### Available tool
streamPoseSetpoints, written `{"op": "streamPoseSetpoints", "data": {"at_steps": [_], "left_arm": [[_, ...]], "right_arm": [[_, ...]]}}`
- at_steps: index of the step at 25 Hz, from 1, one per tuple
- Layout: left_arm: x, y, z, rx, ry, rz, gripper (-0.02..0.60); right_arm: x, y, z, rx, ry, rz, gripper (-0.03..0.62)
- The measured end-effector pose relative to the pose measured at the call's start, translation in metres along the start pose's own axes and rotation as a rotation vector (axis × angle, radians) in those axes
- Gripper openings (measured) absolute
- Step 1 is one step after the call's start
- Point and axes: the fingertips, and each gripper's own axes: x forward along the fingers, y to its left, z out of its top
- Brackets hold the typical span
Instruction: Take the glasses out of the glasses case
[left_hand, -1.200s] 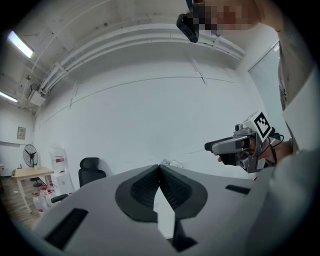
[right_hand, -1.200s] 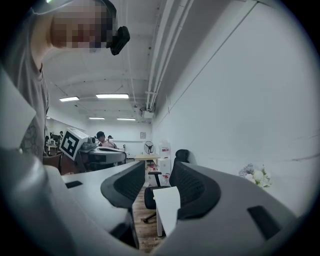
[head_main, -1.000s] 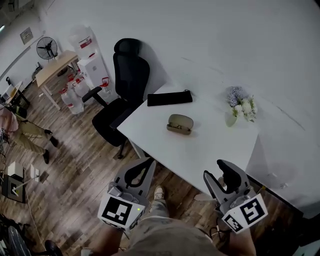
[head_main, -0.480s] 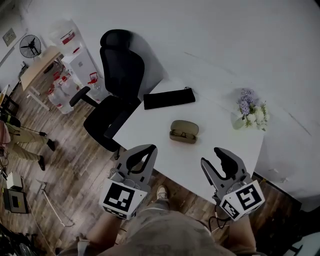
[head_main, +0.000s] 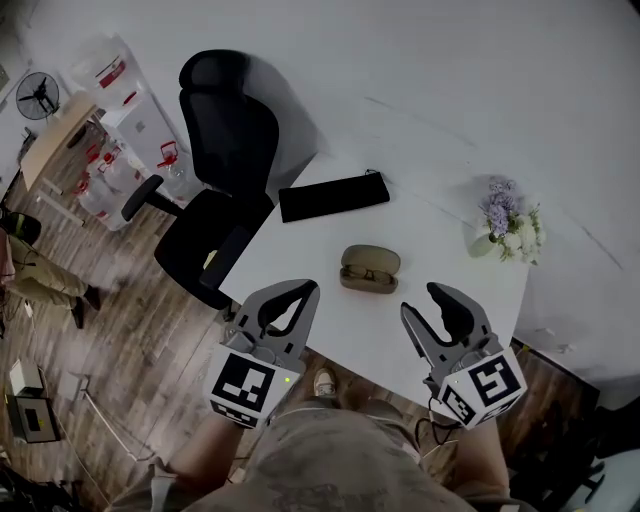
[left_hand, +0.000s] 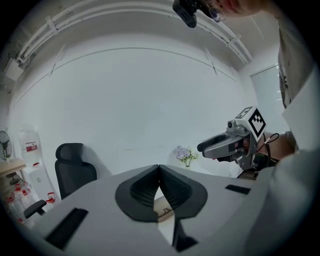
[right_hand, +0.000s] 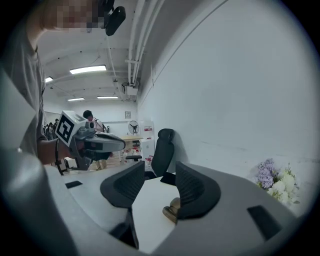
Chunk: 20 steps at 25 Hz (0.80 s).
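While hovering short of the near edge of the desk (head_main: 440, 290), pointing both claws forward at the work. Holding the left claw (head_main: 298, 294) pinched together, tips meeting with nothing between them. Holding the right claw (head_main: 420, 300) spread apart and empty, probably readying it as the one to reach in.

Lying ahead of both claws, roughly between their lines of aim and well apart from either: the olive glasses case (head_main: 370, 268), hinged open already, lid tipped back on the far side. Showing what looks like the dark-framed glasses (head_main: 366, 278) folded in the half nearer the claws. Peeking out below the left claw's shut tips in the left gripper view, and sitting just ahead of the right claw's right-hand jaw in the right gripper view, so seemingly lining up more readily with the open claw.

Resting beyond the case, ahead of the left claw: a black pouch (head_main: 333, 196), flat and out of the way. Standing farther ahead and to the right of the right claw: a small vase of flowers (head_main: 510, 225) near the desk's corner, worth avoiding on a wide swing.

Judging the task as barely begun, with neither claw touching anything. Likely needing a forward reach, steadying the case with the closed left claw while pinching the frame with the right. Risking a skid of the light case across the smooth desk if nudged unbraced.
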Motion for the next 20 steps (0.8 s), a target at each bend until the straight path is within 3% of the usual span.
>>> {"op": "streamPoseSetpoints", "data": {"at_steps": [7, 12, 16, 20], "left_arm": [[0.017, 0.006, -0.011, -0.013, 0.03, -0.012, 0.017], [0.031, 0.005, -0.013, -0.015, 0.045, -0.004, 0.017], [0.042, 0.009, -0.016, -0.014, 0.058, 0.012, 0.017], [0.058, 0.013, -0.022, -0.018, 0.081, 0.029, 0.017]], "right_arm": [[0.023, -0.008, -0.019, -0.089, 0.095, -0.001, 0.205], [0.03, -0.022, -0.028, -0.074, 0.123, 0.026, 0.205], [0.041, -0.043, -0.028, -0.056, 0.105, -0.006, 0.185], [0.062, -0.058, -0.041, -0.074, 0.166, 0.013, 0.183]]}}
